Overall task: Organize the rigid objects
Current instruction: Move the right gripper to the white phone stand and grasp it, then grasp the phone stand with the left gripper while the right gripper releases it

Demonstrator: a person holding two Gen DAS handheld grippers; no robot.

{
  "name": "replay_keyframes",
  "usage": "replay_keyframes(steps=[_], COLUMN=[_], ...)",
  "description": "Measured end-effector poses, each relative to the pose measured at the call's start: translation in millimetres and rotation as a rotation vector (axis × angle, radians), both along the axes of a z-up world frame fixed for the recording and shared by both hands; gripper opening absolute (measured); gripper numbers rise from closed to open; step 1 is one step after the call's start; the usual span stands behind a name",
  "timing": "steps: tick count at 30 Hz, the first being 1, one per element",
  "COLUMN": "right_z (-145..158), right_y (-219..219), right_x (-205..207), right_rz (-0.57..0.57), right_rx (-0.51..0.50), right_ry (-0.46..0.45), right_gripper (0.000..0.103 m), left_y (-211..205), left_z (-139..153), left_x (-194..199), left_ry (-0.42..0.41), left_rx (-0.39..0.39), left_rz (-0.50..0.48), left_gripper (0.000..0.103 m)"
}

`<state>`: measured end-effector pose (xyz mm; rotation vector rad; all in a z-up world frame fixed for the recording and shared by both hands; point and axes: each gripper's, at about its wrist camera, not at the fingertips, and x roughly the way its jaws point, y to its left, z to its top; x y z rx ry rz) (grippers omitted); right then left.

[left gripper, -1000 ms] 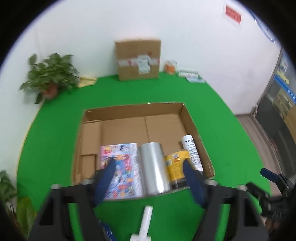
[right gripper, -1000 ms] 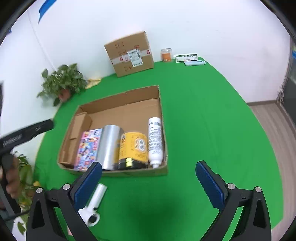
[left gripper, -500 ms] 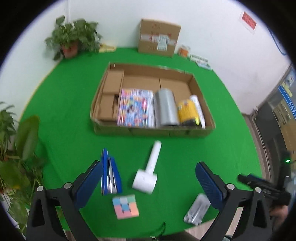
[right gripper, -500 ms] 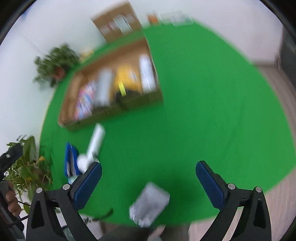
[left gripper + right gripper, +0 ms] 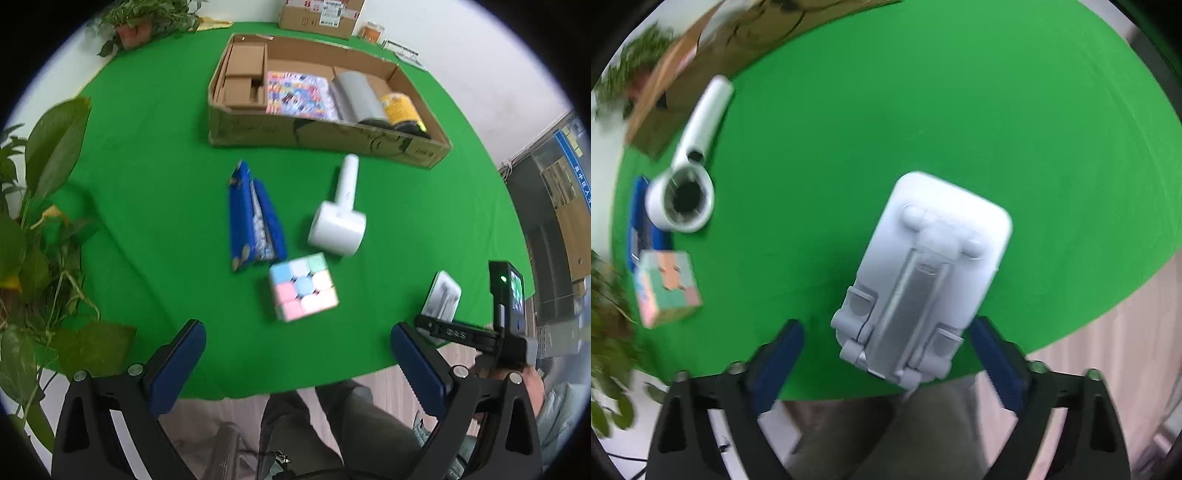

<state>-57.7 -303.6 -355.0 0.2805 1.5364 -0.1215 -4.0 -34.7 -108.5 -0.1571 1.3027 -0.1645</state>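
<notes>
Pulled back from the cardboard box (image 5: pixel 325 99) toward the table's near edge; right gripper (image 5: pixel 886 354) now dropped low, jaws wide, straddling the white folding stand (image 5: pixel 923 273).

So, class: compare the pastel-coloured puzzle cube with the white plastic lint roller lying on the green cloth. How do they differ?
The pastel-coloured puzzle cube is a compact block, while the white plastic lint roller has a long handle joined to a wide drum head. The cube's faces show many pale colours; the roller is plain white. The cube lies nearer the left gripper, the roller closer to the cardboard box. Both rest on the green cloth, outside the box.
</notes>
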Motion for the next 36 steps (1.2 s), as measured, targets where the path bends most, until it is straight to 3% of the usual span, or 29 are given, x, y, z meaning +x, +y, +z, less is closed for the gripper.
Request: replay_keyframes(steps=[3,7,10,14,16,18,20,25,31,36], right_z=[-1.2,-1.8,-0.4,6.9,8.7,15.1,20.2,11.6,1.1,3.2], right_y=[18.9,31.5,44.7,44.9,34.8,19.8,8.3,9.0,10.5,12.1], right_x=[-2.4,-6.4,-10.1,-18.3,-20.3,-23.2,-26.1,-31.8,-31.8,-29.2], right_rz=[0.088,0.214,0.407,0.579,0.575,0.533,0.487,0.472,0.499,0.562], right_rx=[-0.116,-0.124,-0.137,-0.161,-0.148,-0.113,-0.072,-0.027,-0.076,-0.104], right_ry=[-0.042,-0.113,-0.2,-0.321,-0.341,-0.363,-0.388,-0.422,-0.499,-0.519], right_gripper=[0.075,0.07,0.07,0.07,0.073,0.086,0.09,0.09,0.076,0.068], left_y=[4.2,5.0,0.4,-19.6,-35.3,-52.7,-73.4,-125.8,-158.4,-172.8], left_z=[-3.3,-7.2,-12.0,-22.3,-32.2,-42.9,-55.7,-99.6,-135.8,-139.2], left_x=[-7.1,-9.9,-7.1,10.2,24.1,39.0,54.6,93.9,108.3,105.5], left_ry=[0.007,0.021,0.041,0.07,0.097,0.117,0.131,0.192,0.271,0.27], left_rx=[-0.002,-0.021,-0.05,-0.119,-0.17,-0.26,-0.341,-0.373,-0.391,-0.361], left_rz=[-0.006,-0.003,-0.001,-0.029,-0.047,-0.064,-0.077,-0.1,-0.106,-0.11], left_gripper=[0.1,0.1,0.1,0.1,0.1,0.1,0.1,0.1,0.093,0.092])
